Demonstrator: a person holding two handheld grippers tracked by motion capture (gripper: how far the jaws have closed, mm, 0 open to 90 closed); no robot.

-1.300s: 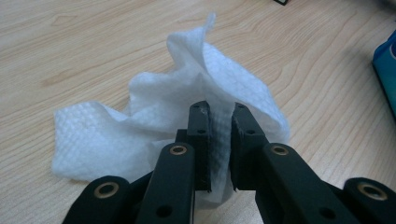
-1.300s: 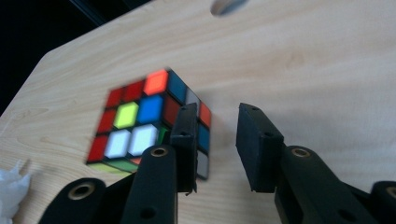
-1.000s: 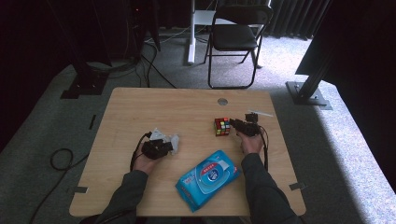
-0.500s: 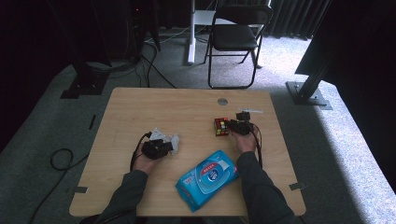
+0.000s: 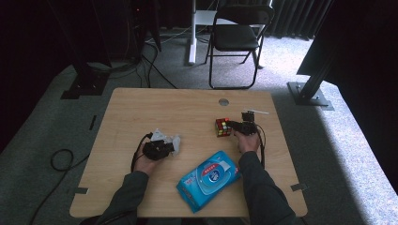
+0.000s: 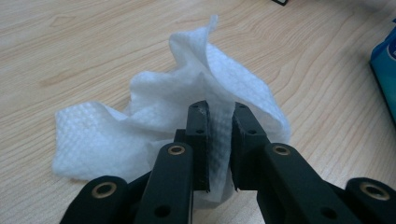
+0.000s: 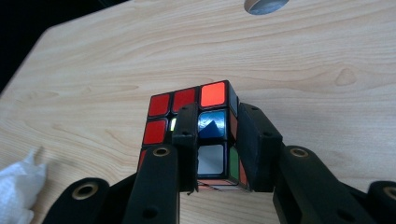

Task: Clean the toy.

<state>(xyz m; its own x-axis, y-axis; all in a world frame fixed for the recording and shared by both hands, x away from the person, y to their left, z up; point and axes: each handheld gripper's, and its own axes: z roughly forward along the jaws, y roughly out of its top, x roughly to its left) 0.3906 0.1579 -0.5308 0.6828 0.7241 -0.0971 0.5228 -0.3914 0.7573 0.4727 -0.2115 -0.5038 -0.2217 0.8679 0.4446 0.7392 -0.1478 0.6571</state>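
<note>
A scrambled puzzle cube (image 5: 222,127) (image 7: 187,100) sits on the wooden table (image 5: 155,108), right of centre. My right gripper (image 5: 233,126) (image 7: 217,116) reaches it from the right. Its jaws have just been closing, with the cube's near right part between them and the pads pressed on it. At the table's left, a crumpled white wipe (image 5: 164,137) (image 6: 154,107) lies on the wood. My left gripper (image 5: 169,146) (image 6: 219,112) is shut on a fold of it.
A blue pack of wet wipes (image 5: 210,177) (image 6: 385,74) lies near the front edge between my forearms. A round cable hole (image 5: 224,101) (image 7: 266,4) sits behind the cube. A folding chair (image 5: 237,33) stands beyond the table. The wipe (image 7: 16,186) also shows at the right gripper view's lower left.
The right gripper has shifted slightly toward the cube and its jaws have closed onto it. The left gripper and the wipe have stayed put.
</note>
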